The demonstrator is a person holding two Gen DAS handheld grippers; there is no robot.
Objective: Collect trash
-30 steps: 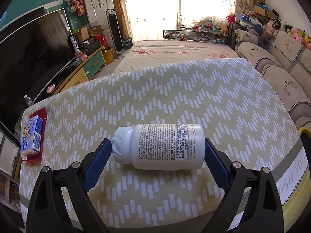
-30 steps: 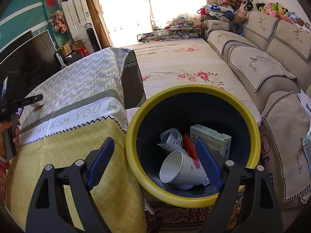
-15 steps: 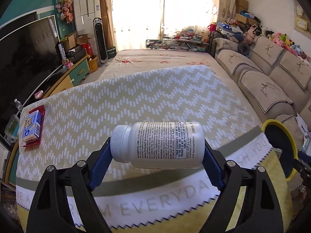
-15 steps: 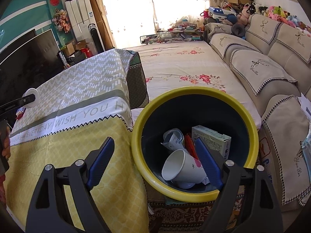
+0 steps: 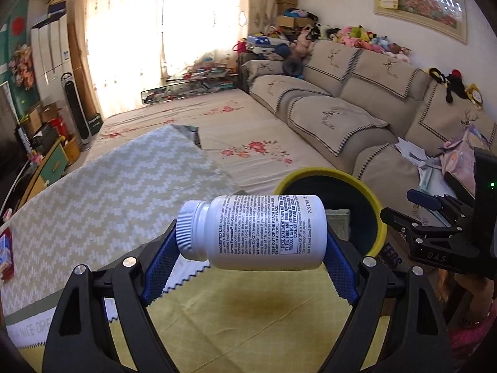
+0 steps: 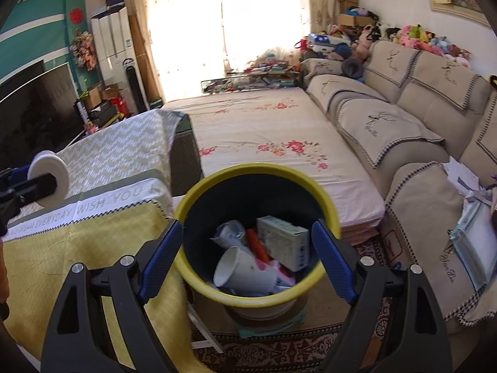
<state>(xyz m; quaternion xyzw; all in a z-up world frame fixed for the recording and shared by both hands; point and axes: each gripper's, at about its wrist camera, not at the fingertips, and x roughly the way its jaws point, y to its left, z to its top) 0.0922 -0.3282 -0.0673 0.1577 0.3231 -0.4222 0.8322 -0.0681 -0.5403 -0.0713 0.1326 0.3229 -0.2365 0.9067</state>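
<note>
My left gripper (image 5: 248, 248) is shut on a white pill bottle (image 5: 251, 233), held sideways above the yellow tablecloth, cap to the left. The yellow-rimmed dark bin (image 5: 369, 199) stands just beyond and to the right of the bottle. In the right wrist view the bin (image 6: 192, 192) sits directly under my open, empty right gripper (image 6: 247, 248); it holds a white paper cup (image 6: 245, 272), a small box (image 6: 282, 239) and other trash. The bottle's cap (image 6: 49, 174) shows at the far left there. The right gripper (image 5: 416, 208) also shows in the left wrist view.
The table with a zigzag and yellow cloth (image 5: 102, 195) lies left of the bin. A floral-covered bed (image 6: 264, 136) lies behind, a beige sofa (image 6: 403, 124) at right with papers on it. A small box on a red tray (image 5: 6, 255) sits at the table's left edge.
My left gripper has carried the pill bottle up off the table and to the right, close to the bin. My right gripper has shifted a little, staying open over the bin.
</note>
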